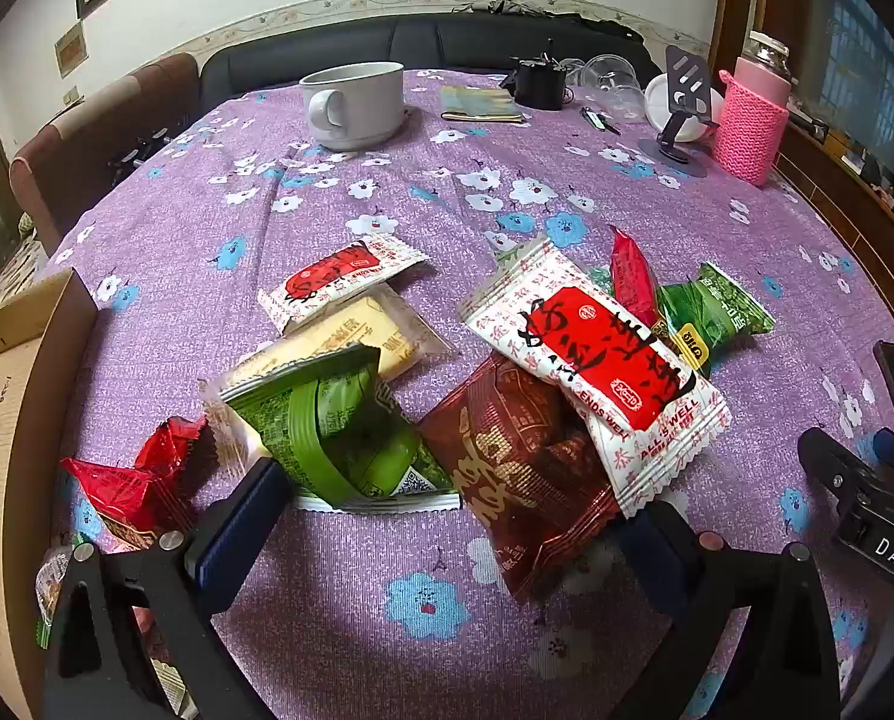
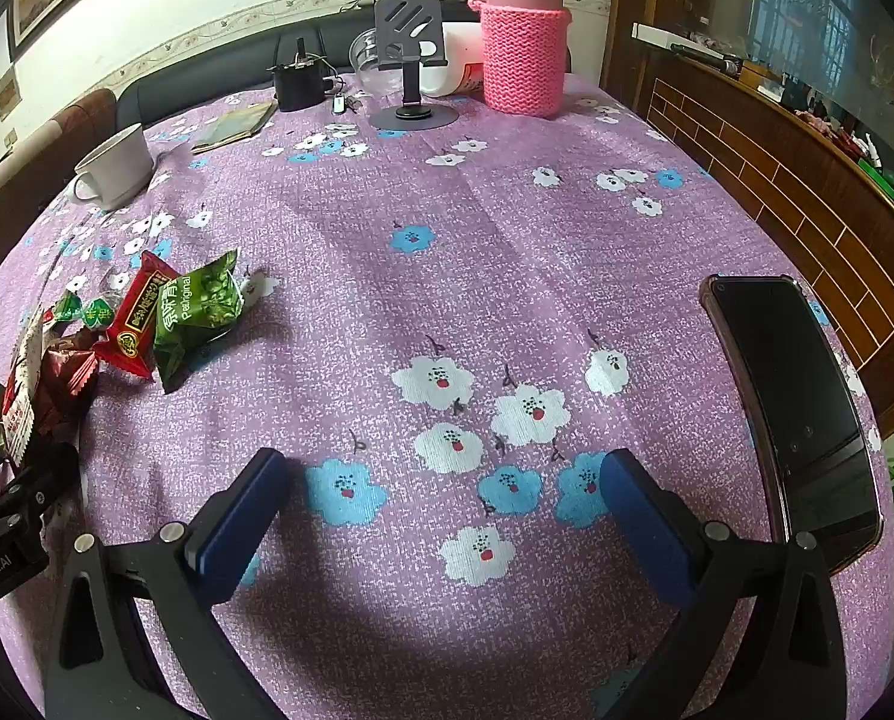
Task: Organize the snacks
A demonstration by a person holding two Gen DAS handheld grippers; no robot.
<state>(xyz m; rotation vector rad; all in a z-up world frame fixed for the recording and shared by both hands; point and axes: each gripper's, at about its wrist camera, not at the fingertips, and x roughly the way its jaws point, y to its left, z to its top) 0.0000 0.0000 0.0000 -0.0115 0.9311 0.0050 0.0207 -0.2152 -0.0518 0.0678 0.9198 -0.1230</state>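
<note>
Down low, the left tool [image 1: 447, 516] hangs tilted over the snack heap with its two blue pads spread wide and nothing pinched; its left finger [image 1: 237, 516] sits just against the corner of a green packet [image 1: 333, 432], and a dark red-brown packet [image 1: 525, 468] lies between the pads, reaching toward the right one without being squeezed. Overlapping that brown packet is a white packet with a red label [image 1: 597, 354], and behind it a slim red packet [image 1: 633, 276] and a green pea packet [image 1: 717, 306] crowd together. Farther back lie a smaller white-and-red packet [image 1: 339, 276] over a pale yellow one [image 1: 357, 336], while a crumpled red wrapper [image 1: 135, 480] sits off to the left beside a cardboard box [image 1: 9, 420] at the edge of the surface [image 1: 447, 192]. The right tool [image 2: 441, 516] is likewise spread and empty, hovering over bare flowered cloth, well apart from the snacks, with a dark phone [image 2: 801, 414] lying just beside its right finger. At the far side stand a white mug [image 1: 357, 102], a black phone stand [image 2: 411, 60] and a bottle in a pink knitted sleeve [image 2: 522, 54], none near the heap.
</note>
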